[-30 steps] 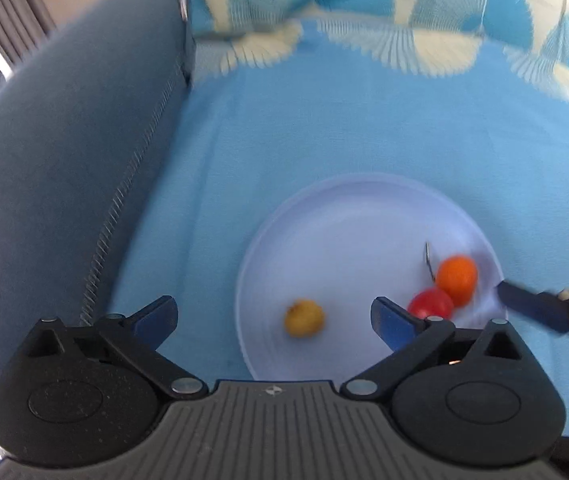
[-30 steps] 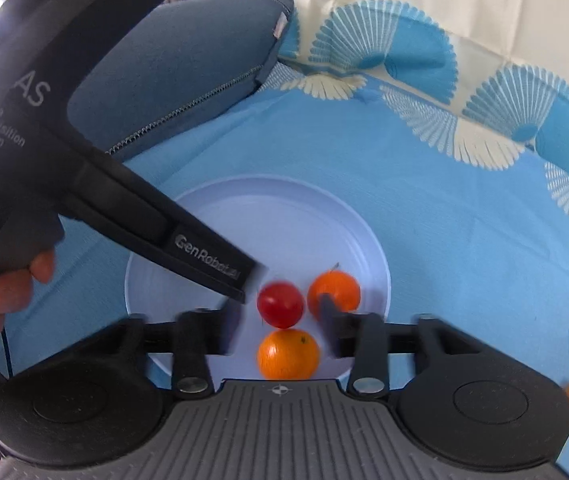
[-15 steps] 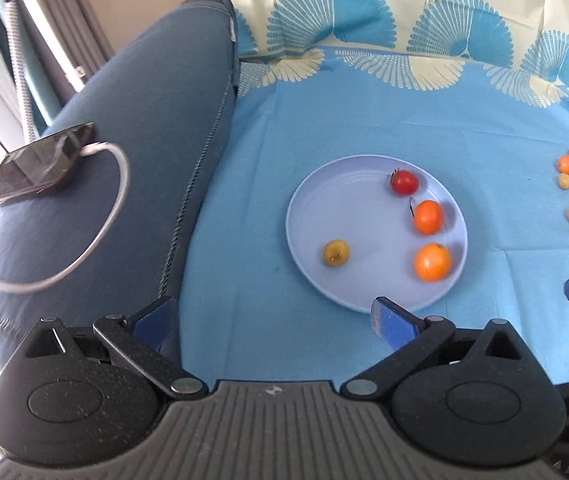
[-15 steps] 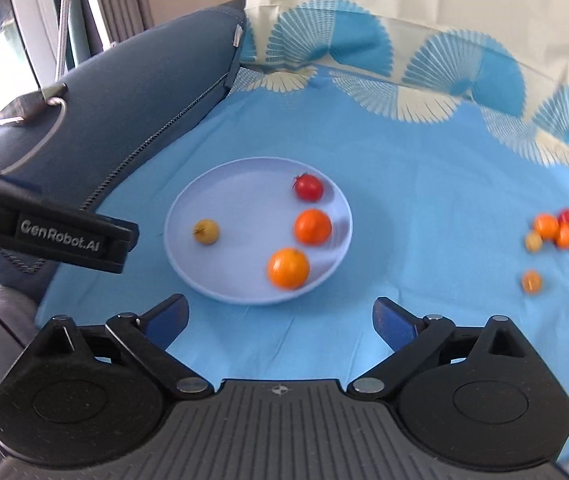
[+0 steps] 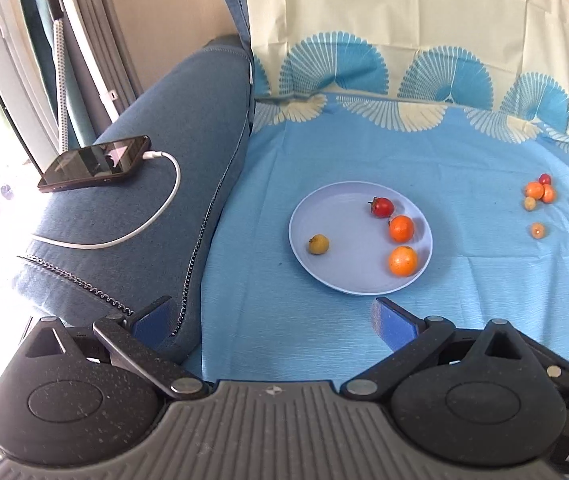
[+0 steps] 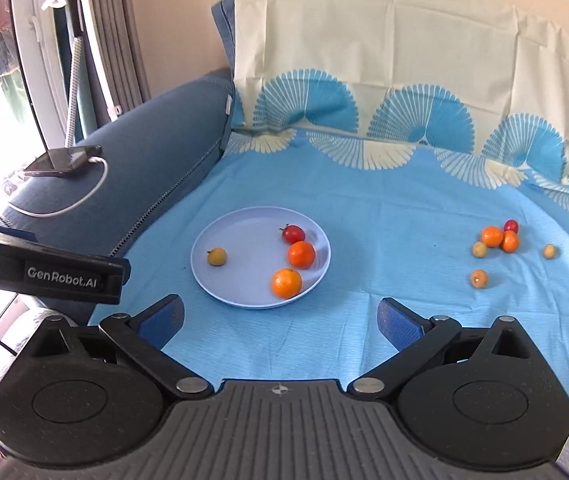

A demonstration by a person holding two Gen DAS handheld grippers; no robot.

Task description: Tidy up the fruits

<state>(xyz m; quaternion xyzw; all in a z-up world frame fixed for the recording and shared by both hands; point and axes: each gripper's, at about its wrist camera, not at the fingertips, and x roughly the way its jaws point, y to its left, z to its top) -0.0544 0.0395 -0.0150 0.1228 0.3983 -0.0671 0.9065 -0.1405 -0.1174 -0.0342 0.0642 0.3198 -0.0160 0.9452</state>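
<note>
Fruit count on the round pale-lilac plastic plate (image 6: pixel 204 272) is now four, both grippers (image 5: pixel 270 318) (image 6: pixel 280 320) pulled back with fingers spread empty, six small fruits (image 6: pixel 496 240) still waiting near the blue bedsheet's (image 6: pixel 364 208) right edge.

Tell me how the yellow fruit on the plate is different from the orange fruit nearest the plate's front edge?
The yellow fruit is smaller and dull yellow; the orange fruit is bigger and bright orange. The yellow fruit sits alone on the left side of the plate, while the orange fruit lies on the right, close to another orange one and a red one. Both are round and rest on the plate.
</note>
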